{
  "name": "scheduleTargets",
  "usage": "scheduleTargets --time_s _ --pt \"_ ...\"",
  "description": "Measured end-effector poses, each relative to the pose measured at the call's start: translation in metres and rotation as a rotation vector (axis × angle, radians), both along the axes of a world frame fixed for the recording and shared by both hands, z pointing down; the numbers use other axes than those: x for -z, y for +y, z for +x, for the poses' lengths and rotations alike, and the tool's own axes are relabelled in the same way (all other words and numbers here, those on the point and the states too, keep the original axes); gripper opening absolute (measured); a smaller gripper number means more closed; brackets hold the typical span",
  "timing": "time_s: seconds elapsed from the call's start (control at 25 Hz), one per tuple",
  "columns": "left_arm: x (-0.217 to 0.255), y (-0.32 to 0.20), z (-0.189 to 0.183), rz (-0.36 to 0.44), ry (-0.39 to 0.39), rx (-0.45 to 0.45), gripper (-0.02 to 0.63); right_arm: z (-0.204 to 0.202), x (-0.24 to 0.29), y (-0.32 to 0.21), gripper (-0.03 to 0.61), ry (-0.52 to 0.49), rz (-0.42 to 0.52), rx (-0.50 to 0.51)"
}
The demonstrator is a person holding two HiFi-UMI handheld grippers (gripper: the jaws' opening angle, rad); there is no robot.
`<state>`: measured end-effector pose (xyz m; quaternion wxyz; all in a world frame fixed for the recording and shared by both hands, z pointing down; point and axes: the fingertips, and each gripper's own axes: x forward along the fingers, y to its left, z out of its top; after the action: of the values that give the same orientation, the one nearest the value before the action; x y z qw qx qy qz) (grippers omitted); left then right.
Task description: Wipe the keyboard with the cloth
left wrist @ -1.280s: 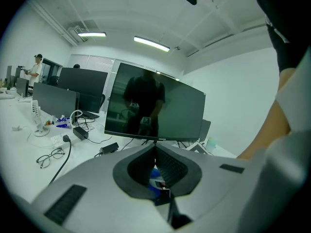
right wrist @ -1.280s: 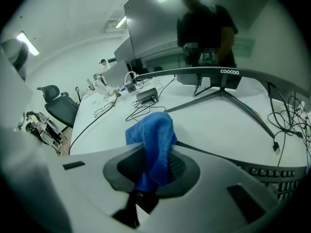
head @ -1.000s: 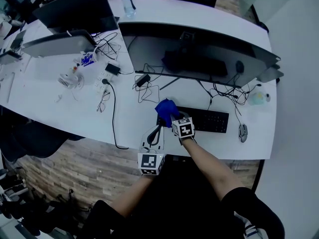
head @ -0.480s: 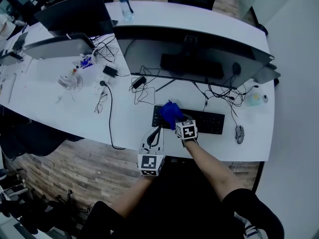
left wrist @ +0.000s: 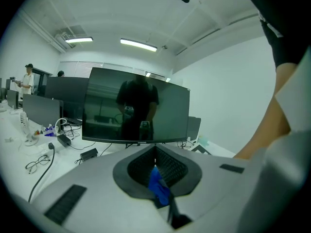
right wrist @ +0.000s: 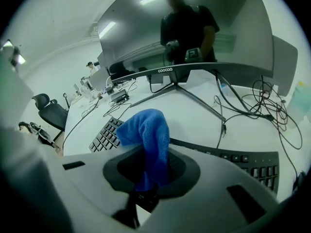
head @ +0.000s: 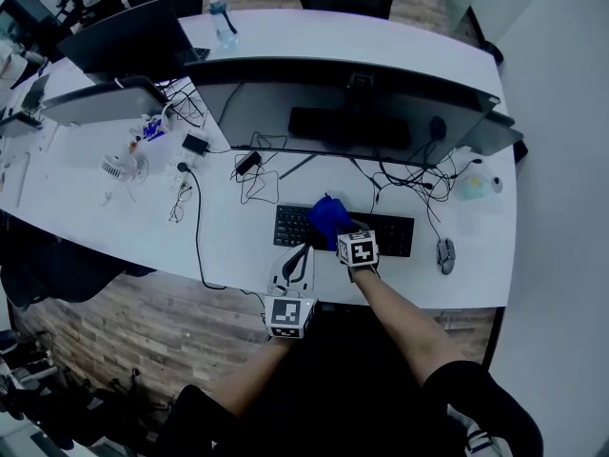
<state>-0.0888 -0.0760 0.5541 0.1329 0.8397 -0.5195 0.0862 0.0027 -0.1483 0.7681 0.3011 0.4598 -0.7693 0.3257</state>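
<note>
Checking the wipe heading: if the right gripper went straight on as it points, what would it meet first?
Likely the keyboard under its cloth; the right gripper tilts down toward it, though depth is unclear.

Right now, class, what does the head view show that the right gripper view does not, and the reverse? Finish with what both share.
Only the head view: the water bottle at the desk's far edge, the wooden floor, and the monitor from above and behind.
Only the right gripper view: the monitor's screen face with a person's reflection in it, and the right gripper with its tongs shut on the cloth.
Both: the blue cloth, the black keyboard under it, and the tangled cables.
</note>
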Motion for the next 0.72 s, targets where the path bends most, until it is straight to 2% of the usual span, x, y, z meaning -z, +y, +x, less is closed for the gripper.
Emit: scheduleTargets --time_s 0.32,0.48,0.72 --pt "0.004 0.000 0.032 0.001 0.001 -0.001 0.011 0.040 0.001 0.000 0.067 0.004 0.006 0.002" --pt "0.006 0.003 0.047 0.014 -0.020 -0.007 0.011 0.057 0.000 0.003 0.067 0.000 0.006 0.025" --pt "-0.002 0.008 0.065 -0.009 -0.050 0.005 0.011 0.086 -0.001 0.005 0.067 -0.007 0.010 0.028"
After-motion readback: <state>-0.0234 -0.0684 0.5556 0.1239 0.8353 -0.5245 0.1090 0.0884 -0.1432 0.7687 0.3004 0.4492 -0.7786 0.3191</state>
